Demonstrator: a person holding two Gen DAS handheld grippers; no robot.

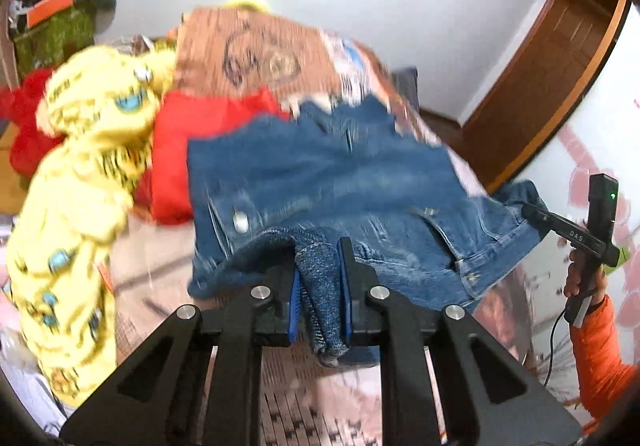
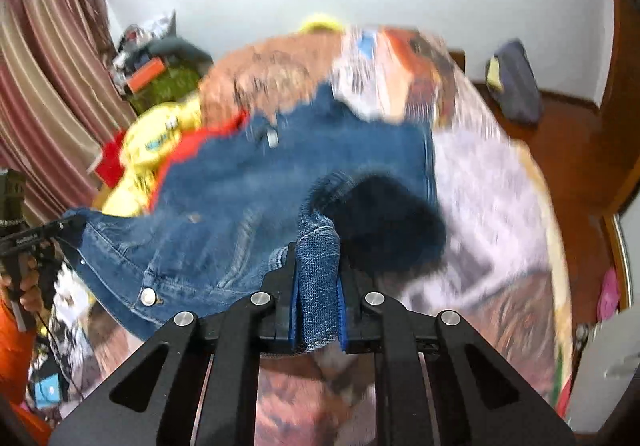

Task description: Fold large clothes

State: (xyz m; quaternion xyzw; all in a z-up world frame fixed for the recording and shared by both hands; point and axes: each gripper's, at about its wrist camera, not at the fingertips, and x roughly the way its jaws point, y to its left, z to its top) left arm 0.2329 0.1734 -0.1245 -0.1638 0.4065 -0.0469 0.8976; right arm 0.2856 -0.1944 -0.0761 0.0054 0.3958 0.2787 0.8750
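Left wrist – denim jacket (image 1: 320,173) (clamped, blurred)

Your left tool (image 1: 319,266) clamps a denim jacket (image 1: 320,173) hem at bottom centre; your right tool (image 1: 532,211) pinches its far corner at right, over the bed (image 1: 256,45). Yellow pyjamas (image 1: 76,205) lie left.

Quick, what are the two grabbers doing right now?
Left gripper: shut on the denim jacket.
Right gripper: shut on the denim jacket too.

tongs (image 1: 319,270): black, blue pads, silver screws | sleeve (image 1: 596,358): orange | cable: black
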